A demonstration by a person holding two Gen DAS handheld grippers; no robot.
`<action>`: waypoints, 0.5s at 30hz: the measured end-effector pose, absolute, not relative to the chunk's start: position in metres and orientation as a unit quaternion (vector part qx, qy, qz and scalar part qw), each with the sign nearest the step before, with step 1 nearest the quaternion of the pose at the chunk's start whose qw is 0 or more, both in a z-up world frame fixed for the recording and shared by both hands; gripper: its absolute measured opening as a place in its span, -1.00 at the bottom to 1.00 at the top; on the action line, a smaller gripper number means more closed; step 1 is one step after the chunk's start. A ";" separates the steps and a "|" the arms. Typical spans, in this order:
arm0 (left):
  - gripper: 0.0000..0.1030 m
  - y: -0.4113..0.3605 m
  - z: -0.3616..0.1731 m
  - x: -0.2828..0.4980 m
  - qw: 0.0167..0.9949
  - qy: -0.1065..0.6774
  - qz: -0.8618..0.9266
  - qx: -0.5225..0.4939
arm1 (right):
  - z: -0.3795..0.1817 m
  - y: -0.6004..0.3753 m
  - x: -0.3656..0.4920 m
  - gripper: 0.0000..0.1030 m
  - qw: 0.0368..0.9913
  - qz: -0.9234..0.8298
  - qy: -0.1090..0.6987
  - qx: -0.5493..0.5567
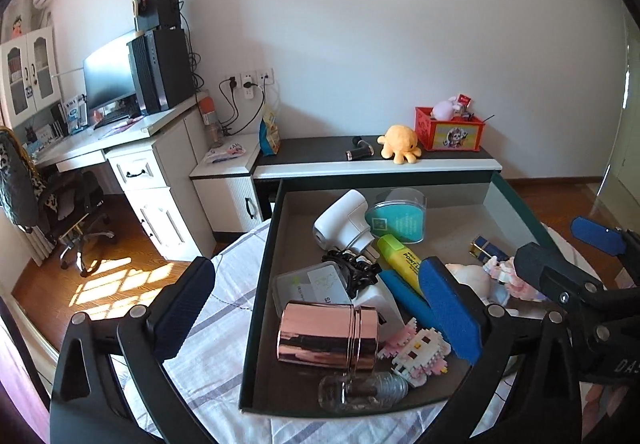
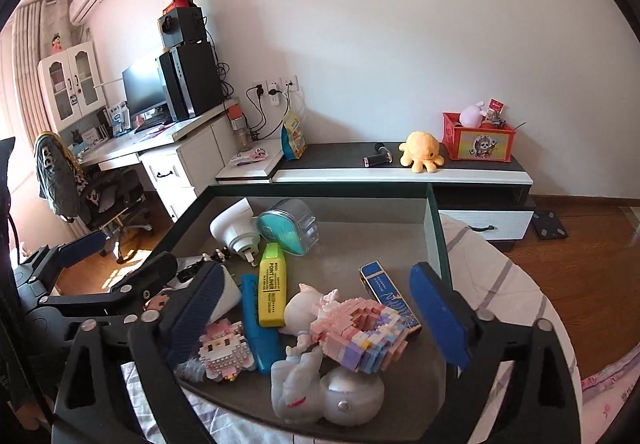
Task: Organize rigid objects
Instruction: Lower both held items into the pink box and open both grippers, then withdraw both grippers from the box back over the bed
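Over the dark green-walled tray [image 1: 256, 276] on the striped bedsheet, left wrist view — left gripper [image 1: 316, 308] spread wide, holding nothing; shiny rose-gold metal cylinder [image 1: 328, 336] lies near the tray's near-left corner. Right wrist view — right gripper [image 2: 320, 316] also spread, empty, above a pink-and-purple brick-built figure [image 2: 360, 332] near the tray's near edge; yellow highlighter [image 2: 272, 284] mid-tray.

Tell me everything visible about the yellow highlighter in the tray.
The yellow highlighter is a chunky plastic marker with a brighter green-yellow cap pointing toward the tray's far wall and black "POINTLINER" print along its barrel. It lies flat on the grey tray floor, capped, alongside a blue marker. Its cap end sits near the white plug adapter. No fingers touch it.
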State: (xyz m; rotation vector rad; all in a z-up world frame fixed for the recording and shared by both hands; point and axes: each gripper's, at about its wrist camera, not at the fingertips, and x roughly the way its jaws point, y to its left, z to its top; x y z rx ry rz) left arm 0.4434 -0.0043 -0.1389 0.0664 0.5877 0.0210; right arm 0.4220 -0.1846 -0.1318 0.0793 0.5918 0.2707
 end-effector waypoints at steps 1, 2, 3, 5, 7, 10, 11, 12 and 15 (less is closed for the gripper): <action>1.00 -0.004 -0.135 0.436 0.957 0.288 0.007 0.033 | -0.128 -0.184 0.415 1.00 0.948 0.134 0.286 0.038; 1.00 -0.003 -0.131 0.428 0.957 0.288 0.005 0.031 | -0.123 -0.183 0.407 1.00 0.949 0.135 0.283 0.038; 1.00 -0.002 -0.127 0.420 0.957 0.288 0.005 0.030 | -0.119 -0.182 0.401 1.00 0.949 0.132 0.283 0.036; 1.00 -0.001 -0.118 0.403 0.958 0.284 0.007 0.034 | -0.112 -0.180 0.387 1.00 0.951 0.127 0.281 0.033; 1.00 -0.002 -0.109 0.384 0.960 0.275 0.012 0.042 | -0.104 -0.180 0.371 1.00 0.954 0.119 0.274 0.027; 1.00 -0.002 -0.096 0.352 0.965 0.259 0.018 0.050 | -0.093 -0.180 0.344 1.00 0.957 0.112 0.265 0.022; 1.00 -0.002 -0.091 0.341 0.966 0.253 0.016 0.050 | -0.088 -0.181 0.333 1.00 0.959 0.107 0.261 0.022; 1.00 -0.002 -0.087 0.329 0.968 0.247 0.012 0.049 | -0.084 -0.181 0.322 1.00 0.961 0.102 0.256 0.020; 1.00 0.000 -0.074 0.293 0.973 0.227 0.011 0.044 | -0.070 -0.181 0.286 1.00 0.969 0.083 0.232 0.006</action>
